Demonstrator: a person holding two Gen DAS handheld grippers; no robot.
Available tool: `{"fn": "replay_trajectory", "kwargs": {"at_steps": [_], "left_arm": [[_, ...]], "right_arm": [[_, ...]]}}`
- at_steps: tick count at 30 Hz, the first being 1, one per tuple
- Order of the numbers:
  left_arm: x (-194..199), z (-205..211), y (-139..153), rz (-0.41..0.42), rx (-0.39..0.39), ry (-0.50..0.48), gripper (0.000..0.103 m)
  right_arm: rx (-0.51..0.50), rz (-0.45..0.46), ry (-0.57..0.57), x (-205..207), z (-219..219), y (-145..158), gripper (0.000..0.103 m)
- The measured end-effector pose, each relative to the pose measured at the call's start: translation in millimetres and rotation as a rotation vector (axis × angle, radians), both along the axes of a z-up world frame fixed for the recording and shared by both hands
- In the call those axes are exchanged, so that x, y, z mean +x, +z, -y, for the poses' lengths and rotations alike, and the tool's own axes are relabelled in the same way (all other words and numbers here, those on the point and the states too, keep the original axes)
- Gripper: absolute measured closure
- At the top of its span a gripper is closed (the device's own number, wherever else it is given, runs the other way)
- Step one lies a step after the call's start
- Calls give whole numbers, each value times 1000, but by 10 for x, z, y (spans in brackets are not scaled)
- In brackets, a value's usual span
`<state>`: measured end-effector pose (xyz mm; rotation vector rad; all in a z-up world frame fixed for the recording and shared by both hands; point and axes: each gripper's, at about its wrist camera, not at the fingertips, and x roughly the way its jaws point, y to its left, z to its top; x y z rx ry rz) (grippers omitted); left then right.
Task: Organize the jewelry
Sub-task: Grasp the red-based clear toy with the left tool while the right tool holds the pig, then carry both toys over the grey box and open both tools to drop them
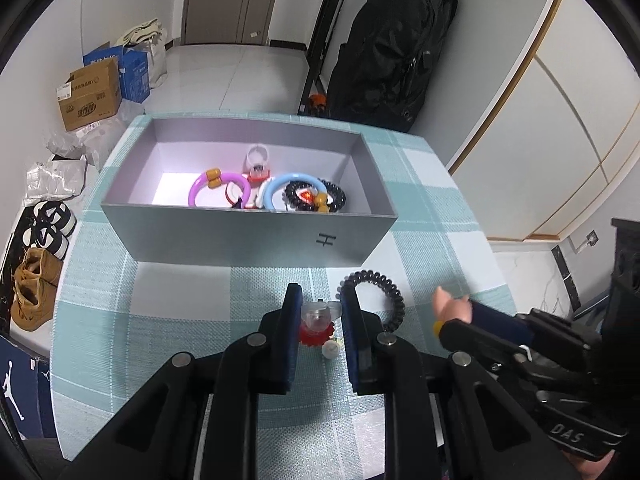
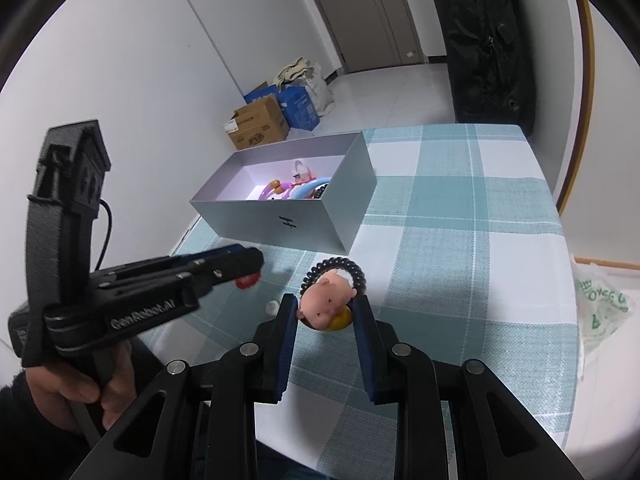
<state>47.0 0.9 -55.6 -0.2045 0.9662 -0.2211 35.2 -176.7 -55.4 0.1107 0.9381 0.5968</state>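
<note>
My left gripper point(image 1: 320, 294) has its pads against a clear toy ring with a red flower base point(image 1: 317, 323), low over the checked cloth. In the right wrist view the red flower point(image 2: 247, 281) shows at the left gripper's tip point(image 2: 256, 266). My right gripper point(image 2: 325, 300) is shut on a pink doll-head charm point(image 2: 328, 305) joined to a black coil bracelet point(image 2: 340, 269). That black coil bracelet point(image 1: 386, 288) lies just right of my left fingers. An open grey box point(image 1: 248, 236) behind holds a purple bangle point(image 1: 219, 188), a blue bangle point(image 1: 288, 184) and black beads point(image 1: 316, 196).
A small white bead point(image 1: 331, 348) lies on the teal checked tablecloth point(image 1: 180, 300) by the ring. The table's left edge drops to shoes point(image 1: 34, 288) and cardboard boxes point(image 1: 90, 100) on the floor. A plastic bag point(image 2: 600, 312) sits off the right edge.
</note>
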Motion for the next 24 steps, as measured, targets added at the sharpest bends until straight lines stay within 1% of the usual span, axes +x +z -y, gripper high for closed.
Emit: {"fn": "replay_trajectory", "kwargs": {"at_steps": [6,10,14,18,24], "left_arm": [[-39,2,80,32,-6,-13,88],[-34,-32,140,42,-31,-14,88],[-22,-28,245,76,-56,-24,88],[-47,-52,334,119,-85,-43,88],[-13,-97,376,168,-107,-59,88]], "right_arm": [[-8,5,6,2,-39,-7,76],[0,18,9,5,-51,20,76],[10,24,7,16,-57,58,76],[25,47,1,40,-53,156,76],[44,94,5,103,-94,316,76]]}}
